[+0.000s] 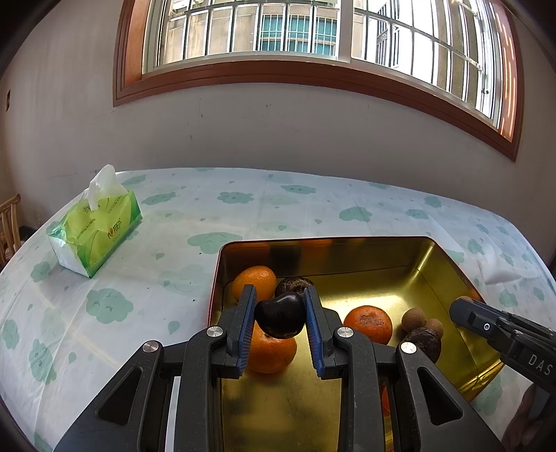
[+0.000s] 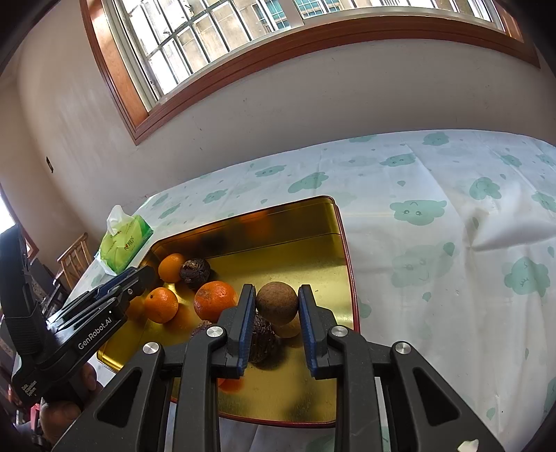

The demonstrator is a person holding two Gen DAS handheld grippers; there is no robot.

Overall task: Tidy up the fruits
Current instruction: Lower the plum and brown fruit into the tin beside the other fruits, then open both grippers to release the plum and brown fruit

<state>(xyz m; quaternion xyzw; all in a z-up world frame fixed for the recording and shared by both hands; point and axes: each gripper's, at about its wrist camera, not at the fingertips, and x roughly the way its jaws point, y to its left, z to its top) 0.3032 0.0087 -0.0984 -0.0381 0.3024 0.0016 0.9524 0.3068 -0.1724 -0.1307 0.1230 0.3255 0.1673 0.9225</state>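
Fruits mostly down in gold tin on cloud-print tablecloth. Left gripper over tin's near-left part, blue pads clamped on dark glossy chestnut-like fruit, held clear above an orange on tin floor. Right gripper over tin's near-right part, pads pinching a round brown fruit, lifted above a dark wrinkled fruit. Inside tin: another orange in far-left corner w/ wrinkled dark fruit touching it; third orange mid-tin; small tan fruits just beside it, toward tin's right wall. Green tissue pack well left of tin, near table's far-left edge. Window on wall behind tin.
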